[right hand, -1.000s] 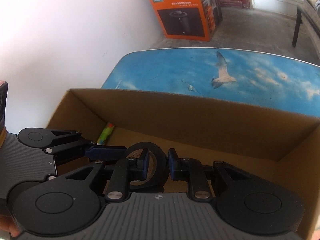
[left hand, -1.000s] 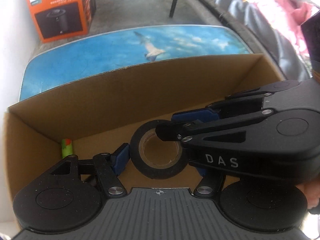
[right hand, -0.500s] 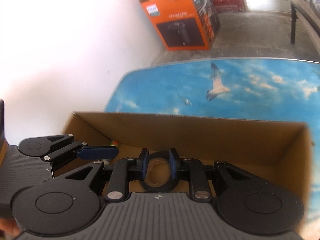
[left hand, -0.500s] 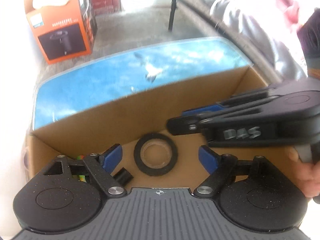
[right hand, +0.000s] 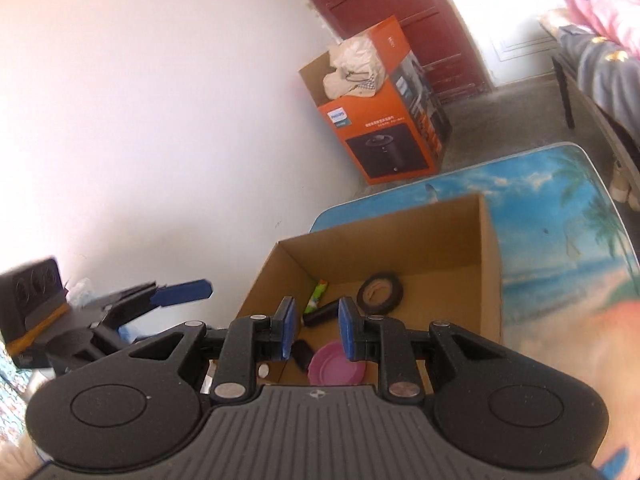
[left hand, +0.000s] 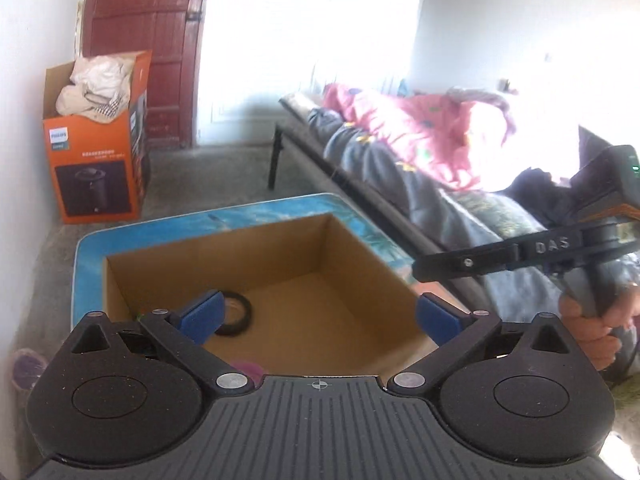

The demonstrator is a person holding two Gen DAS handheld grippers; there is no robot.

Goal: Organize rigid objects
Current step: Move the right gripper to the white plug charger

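Tape roll (right hand: 380,287) lies flat on floor of cardboard box (right hand: 490,264), near far wall, held by neither tool. Box sits on desk (right hand: 560,208) with beach print. Also inside box: pink dish (right hand: 334,370) at near side, black cylinder (right hand: 320,313), green marker (right hand: 316,294) by left wall. Left tool (left hand: 318,314) hangs above box, jaws just been opening, spread wide, nothing between pads. Right tool (right hand: 314,330) above box near edge, pads close together with narrow gap, empty. Orange carton (right hand: 384,136) stands on floor by wall.
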